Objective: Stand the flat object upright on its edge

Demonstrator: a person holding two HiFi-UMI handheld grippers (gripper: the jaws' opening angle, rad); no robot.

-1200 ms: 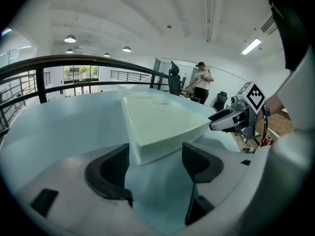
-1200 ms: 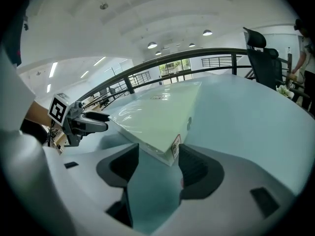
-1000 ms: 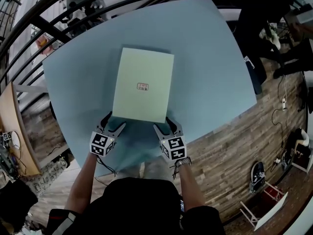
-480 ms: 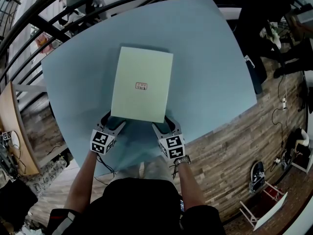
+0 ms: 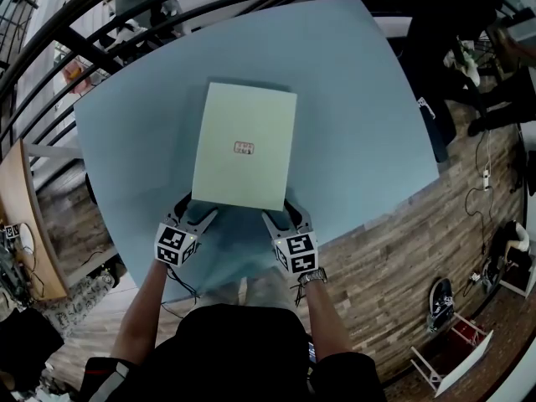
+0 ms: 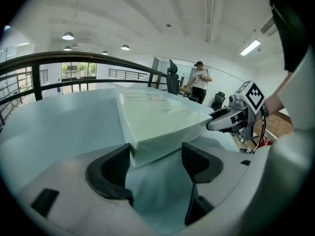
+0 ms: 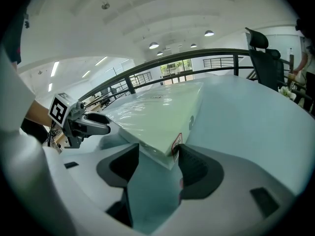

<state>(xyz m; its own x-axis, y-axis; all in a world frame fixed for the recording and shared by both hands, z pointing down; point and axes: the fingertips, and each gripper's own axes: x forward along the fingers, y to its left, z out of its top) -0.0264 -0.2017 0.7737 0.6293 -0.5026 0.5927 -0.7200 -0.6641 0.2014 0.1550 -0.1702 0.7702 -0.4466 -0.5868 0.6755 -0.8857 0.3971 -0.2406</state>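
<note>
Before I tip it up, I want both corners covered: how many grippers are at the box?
2: left gripper straddles the box at its near-left corner, right gripper at its near-right corner; both open.

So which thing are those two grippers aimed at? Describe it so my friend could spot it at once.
Look at the big pale blue table; a flat box lies on its broad face near the middle, its near corners between the jaws of the left gripper and right gripper. Unlike those black-and-white-marked grippers, it is plain pale green with one small red-and-white label at its centre.
</note>
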